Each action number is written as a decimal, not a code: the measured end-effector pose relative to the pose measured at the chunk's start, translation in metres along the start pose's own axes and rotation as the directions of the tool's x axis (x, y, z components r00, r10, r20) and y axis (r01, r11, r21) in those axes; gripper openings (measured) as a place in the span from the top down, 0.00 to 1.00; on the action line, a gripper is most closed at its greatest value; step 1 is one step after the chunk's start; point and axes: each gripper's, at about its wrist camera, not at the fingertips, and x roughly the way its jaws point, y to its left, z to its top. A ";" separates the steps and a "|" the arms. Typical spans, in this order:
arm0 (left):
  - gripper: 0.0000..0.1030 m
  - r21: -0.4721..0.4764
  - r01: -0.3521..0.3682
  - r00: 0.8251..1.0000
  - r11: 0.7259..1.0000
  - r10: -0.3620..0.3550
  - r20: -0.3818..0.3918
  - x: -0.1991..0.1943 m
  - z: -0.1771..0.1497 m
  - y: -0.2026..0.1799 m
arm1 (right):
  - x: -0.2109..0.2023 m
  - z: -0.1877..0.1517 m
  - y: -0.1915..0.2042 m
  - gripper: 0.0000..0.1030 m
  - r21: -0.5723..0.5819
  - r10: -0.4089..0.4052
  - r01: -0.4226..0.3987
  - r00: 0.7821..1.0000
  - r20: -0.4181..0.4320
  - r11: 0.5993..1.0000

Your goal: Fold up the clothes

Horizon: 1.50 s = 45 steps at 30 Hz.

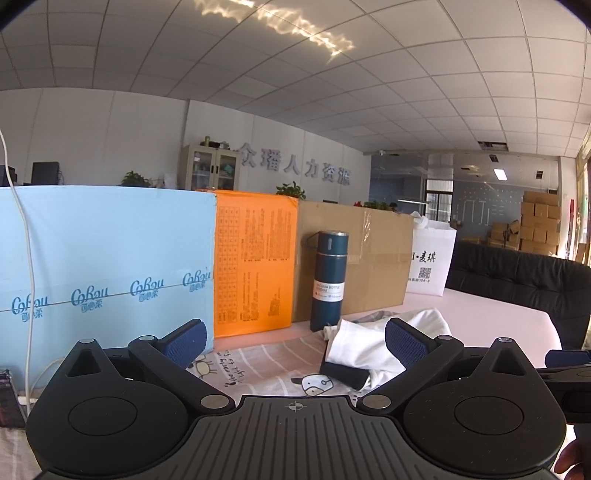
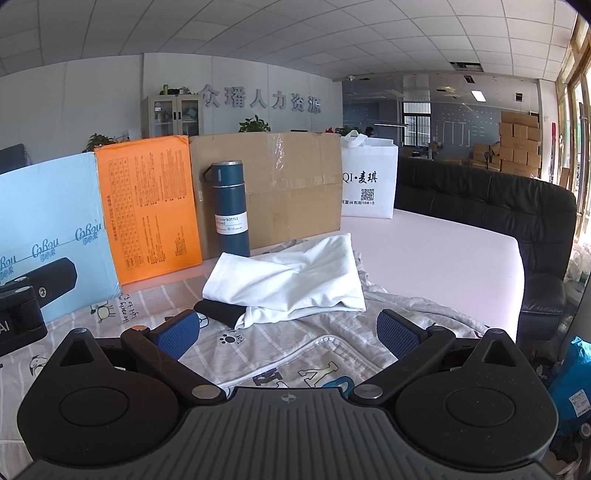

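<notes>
Bright daylight from right-side windows, rippled glare on ceiling [image 1: 280, 26], sharp focus, fisheye-bent edges

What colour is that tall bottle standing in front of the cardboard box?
The bottle is dark teal blue with a silver rim and a white label, clearest in the right wrist view.

Clothes heaped on the pale pink worktop [image 2: 443, 258], none neatly folded.

A white cotton garment [image 2: 295, 280] lies loosely doubled over and rumpled near the worktop's back edge, its bulk slanting up toward the far right. A small black folded cloth [image 2: 218, 312] pokes out from under its near-left corner, touching it. Both rest on a light grey fabric printed with stripes, cartoon animals and lettering [image 2: 258, 343], which spreads flat across the worktop's near-left part and bunches into wrinkles along its right side; a raised seam outlines a panel bearing large letters at the near edge.
</notes>
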 end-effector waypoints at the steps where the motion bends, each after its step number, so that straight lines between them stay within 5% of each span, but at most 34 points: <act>1: 0.00 0.001 0.000 1.000 1.000 0.000 0.000 0.000 0.000 0.000 | 0.000 0.000 0.000 0.00 -0.001 0.001 -0.001 1.000 0.000 1.000; 45: 0.00 0.002 0.003 1.000 1.000 -0.003 0.001 -0.001 0.001 0.000 | 0.001 -0.002 0.003 0.00 -0.014 0.001 -0.001 1.000 -0.013 1.000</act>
